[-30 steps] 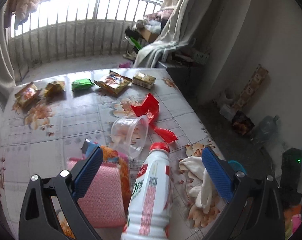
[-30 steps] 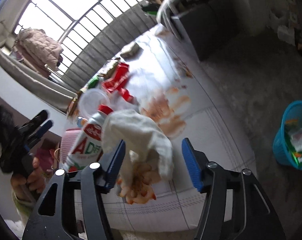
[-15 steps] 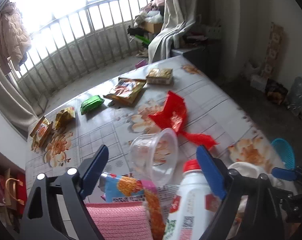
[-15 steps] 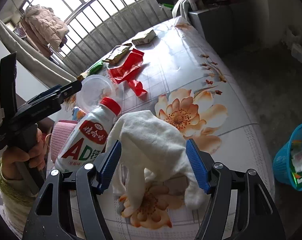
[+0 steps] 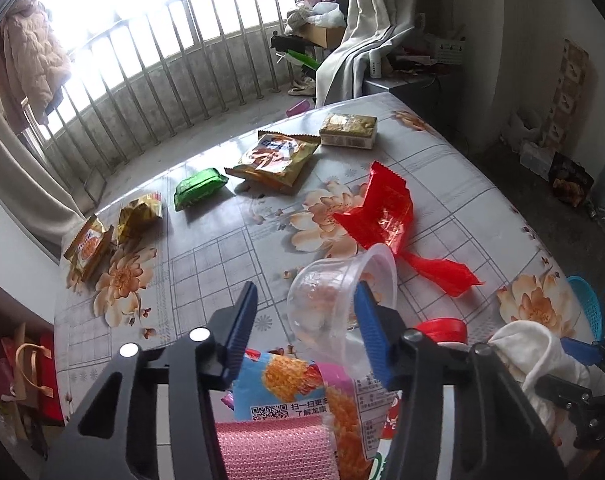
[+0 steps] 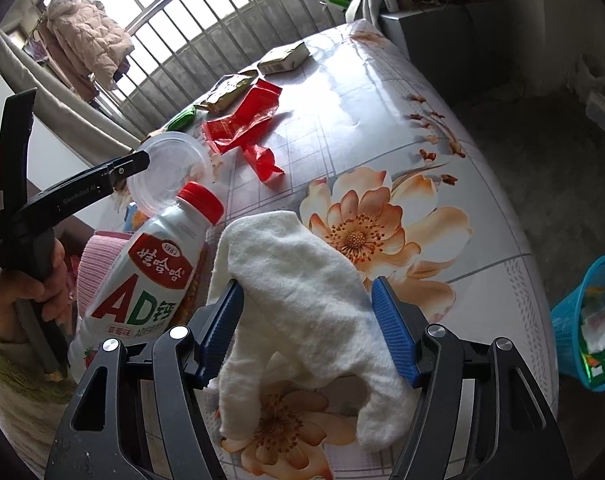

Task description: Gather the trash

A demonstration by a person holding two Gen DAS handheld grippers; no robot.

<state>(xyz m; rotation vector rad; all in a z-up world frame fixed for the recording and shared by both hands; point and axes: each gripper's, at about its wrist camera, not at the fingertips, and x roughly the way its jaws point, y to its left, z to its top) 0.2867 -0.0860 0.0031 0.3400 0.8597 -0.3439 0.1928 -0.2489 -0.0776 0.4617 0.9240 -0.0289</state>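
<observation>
A clear plastic cup (image 5: 338, 300) lies on its side on the flowered table; it also shows in the right wrist view (image 6: 170, 172). My left gripper (image 5: 306, 324) is open, its right finger reaching into the cup's mouth. My right gripper (image 6: 308, 328) is open, with its fingers on either side of a white cloth (image 6: 302, 300). A white AD bottle with a red cap (image 6: 142, 280) lies beside the cloth. A red wrapper (image 5: 386, 216) lies past the cup.
Snack packets lie farther back: a green one (image 5: 198, 188), an orange one (image 5: 274, 156), a gold box (image 5: 348, 130), more at the far left (image 5: 90, 244). A pink pad (image 5: 274, 452) and an orange bag (image 5: 298, 384) lie near. A blue basket (image 6: 586, 320) stands on the floor.
My left gripper has moved forward from over the bottle to the clear cup and its fingers have narrowed. My right gripper has closed in on the white cloth.
</observation>
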